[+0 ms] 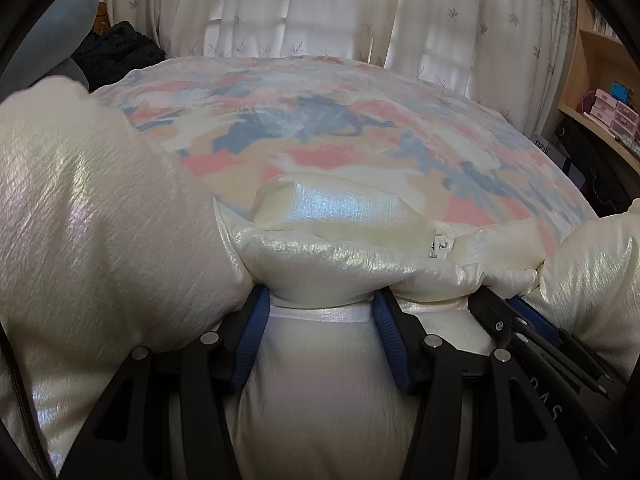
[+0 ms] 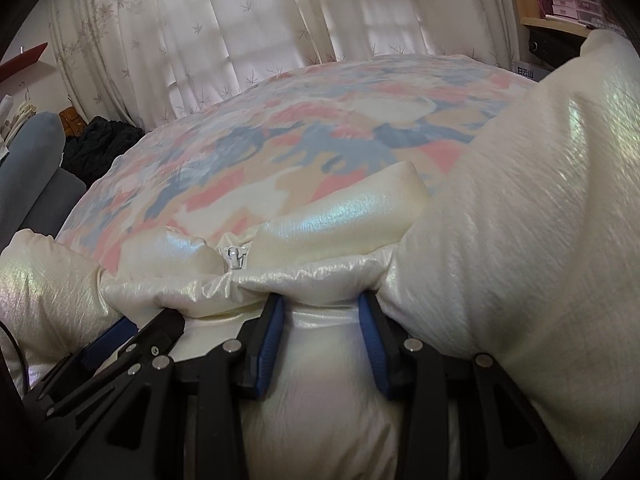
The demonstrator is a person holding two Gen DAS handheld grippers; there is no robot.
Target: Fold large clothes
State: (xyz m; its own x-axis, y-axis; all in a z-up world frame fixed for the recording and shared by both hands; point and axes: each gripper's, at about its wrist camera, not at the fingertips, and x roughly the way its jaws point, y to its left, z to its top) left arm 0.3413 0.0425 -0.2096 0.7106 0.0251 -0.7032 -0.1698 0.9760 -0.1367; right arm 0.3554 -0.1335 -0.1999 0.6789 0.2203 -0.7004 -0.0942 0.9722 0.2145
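Note:
A shiny cream puffer jacket [image 1: 100, 232] lies bunched at the near edge of the bed, its sleeves bulging at either side. Its collar [image 1: 340, 212] stands up in the middle, with the zip pull [image 1: 438, 246] beside it. My left gripper [image 1: 322, 298] is shut on a thick fold of the jacket just below the collar, its blue pads [image 1: 252, 336] pressed into the padding. My right gripper [image 2: 320, 300] pinches the same jacket [image 2: 520, 208] close beside it, to the right of the zip pull [image 2: 234, 258]. Each gripper shows at the edge of the other's view.
The bed carries a pastel cover [image 1: 320, 120] in pink, blue and peach. Leaf-print curtains [image 1: 300, 8] hang behind it. Dark clothes [image 1: 116, 52] and a grey-blue cushion [image 2: 36, 140] sit at the far left; a wooden shelf with small boxes [image 1: 612, 112] stands at the right.

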